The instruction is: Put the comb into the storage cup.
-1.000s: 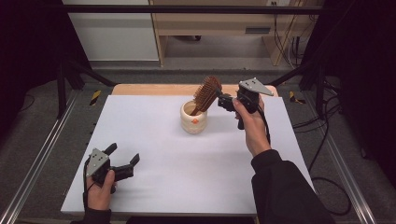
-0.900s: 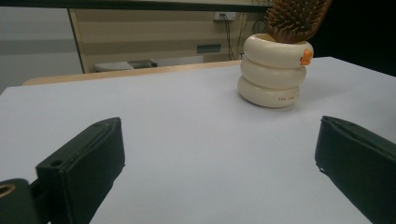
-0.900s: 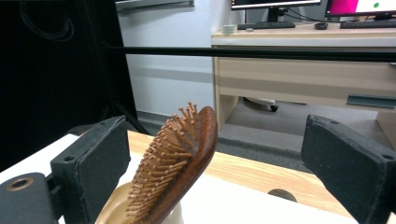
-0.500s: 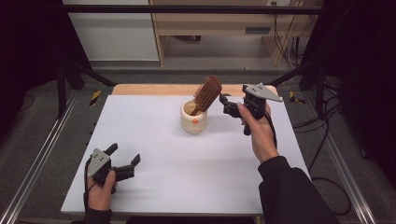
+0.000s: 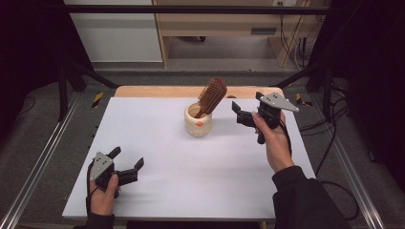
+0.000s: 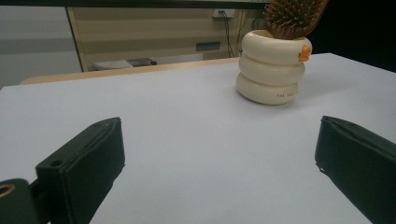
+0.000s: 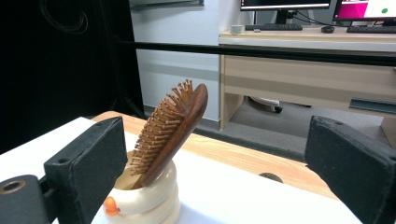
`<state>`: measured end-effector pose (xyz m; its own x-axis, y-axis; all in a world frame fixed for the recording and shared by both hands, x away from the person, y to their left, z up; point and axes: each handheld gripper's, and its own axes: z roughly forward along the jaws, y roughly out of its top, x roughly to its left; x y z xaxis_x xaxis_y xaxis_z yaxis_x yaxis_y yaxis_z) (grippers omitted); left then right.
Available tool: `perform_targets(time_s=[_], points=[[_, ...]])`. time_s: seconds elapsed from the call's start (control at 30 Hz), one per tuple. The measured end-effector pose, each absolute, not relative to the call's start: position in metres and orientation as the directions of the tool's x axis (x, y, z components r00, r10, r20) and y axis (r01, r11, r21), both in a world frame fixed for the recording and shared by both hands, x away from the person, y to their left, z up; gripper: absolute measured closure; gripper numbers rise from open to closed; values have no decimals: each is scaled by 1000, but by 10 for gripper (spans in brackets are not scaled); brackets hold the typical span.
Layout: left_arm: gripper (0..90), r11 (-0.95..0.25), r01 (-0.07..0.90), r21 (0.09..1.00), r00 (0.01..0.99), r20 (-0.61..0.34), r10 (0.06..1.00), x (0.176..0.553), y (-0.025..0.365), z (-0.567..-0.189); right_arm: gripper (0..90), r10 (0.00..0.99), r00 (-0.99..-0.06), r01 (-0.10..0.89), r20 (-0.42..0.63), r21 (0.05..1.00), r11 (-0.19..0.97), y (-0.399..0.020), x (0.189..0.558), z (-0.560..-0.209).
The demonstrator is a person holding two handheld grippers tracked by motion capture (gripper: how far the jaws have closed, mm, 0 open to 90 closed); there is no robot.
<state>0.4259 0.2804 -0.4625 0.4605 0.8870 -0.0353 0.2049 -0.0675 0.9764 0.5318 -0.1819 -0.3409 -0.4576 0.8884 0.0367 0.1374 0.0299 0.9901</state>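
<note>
R gripper (image 5: 241,113) let go of brush (image 5: 211,97), backed off right, jaws open

Lab/office w/ test rig: white table (image 5: 157,143) in metal frame (image 5: 33,167), monitors (image 7: 285,5) on desk (image 7: 303,51), cables.

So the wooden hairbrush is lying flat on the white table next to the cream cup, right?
Not quite. The wooden hairbrush stands tilted inside the cream cup, handle down, not flat on the white table. The right gripper view shows this most clearly.
</note>
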Motion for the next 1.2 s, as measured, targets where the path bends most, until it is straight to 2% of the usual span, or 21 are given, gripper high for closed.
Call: perform_targets(time_s=[0.83, 1.2], points=[[15, -56, 190, 980, 446, -35, 894, 424, 285, -462, 49, 874, -485, 115, 37, 993, 22, -211, 497, -345], [14, -41, 175, 984, 446, -42, 894, 422, 286, -460, 51, 881, -470, 125, 49, 992, 11, -230, 477, -364]])
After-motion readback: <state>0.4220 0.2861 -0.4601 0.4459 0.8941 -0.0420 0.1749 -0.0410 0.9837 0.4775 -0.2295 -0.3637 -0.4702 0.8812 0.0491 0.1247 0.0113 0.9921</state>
